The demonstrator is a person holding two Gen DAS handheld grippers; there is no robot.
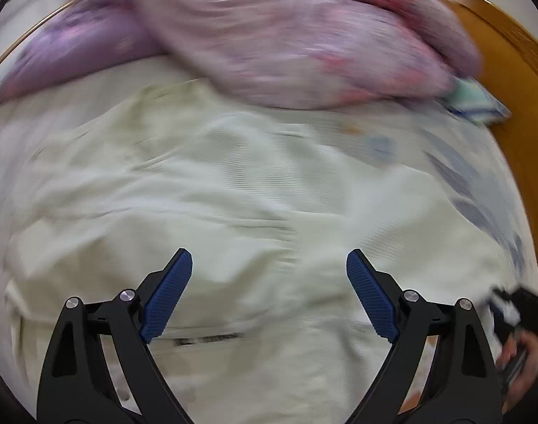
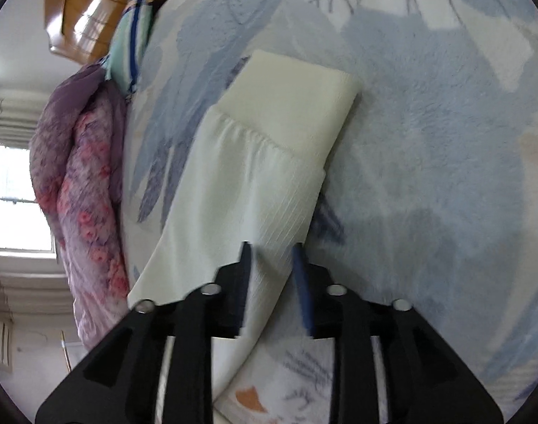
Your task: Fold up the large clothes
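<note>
A large cream ribbed garment (image 1: 233, 194) lies spread on the bed under my left gripper (image 1: 269, 258). Its blue pads are wide apart with nothing between them, so it is open just above the cloth. In the right wrist view one sleeve (image 2: 255, 183) of the garment runs away from me and ends in a smooth cream cuff (image 2: 293, 106). My right gripper (image 2: 272, 247) hovers low over the near part of that sleeve. Its jaws stand a little apart, with the sleeve's edge lying between them and not pinched.
The bed has a fuzzy blue-and-white patterned cover (image 2: 428, 141). A bunched purple floral quilt (image 1: 286, 35) (image 2: 85, 183) lies along its far side beside a striped pillow (image 2: 134, 35) and a wooden headboard (image 1: 509, 70). A hand (image 1: 516, 353) shows at the lower right.
</note>
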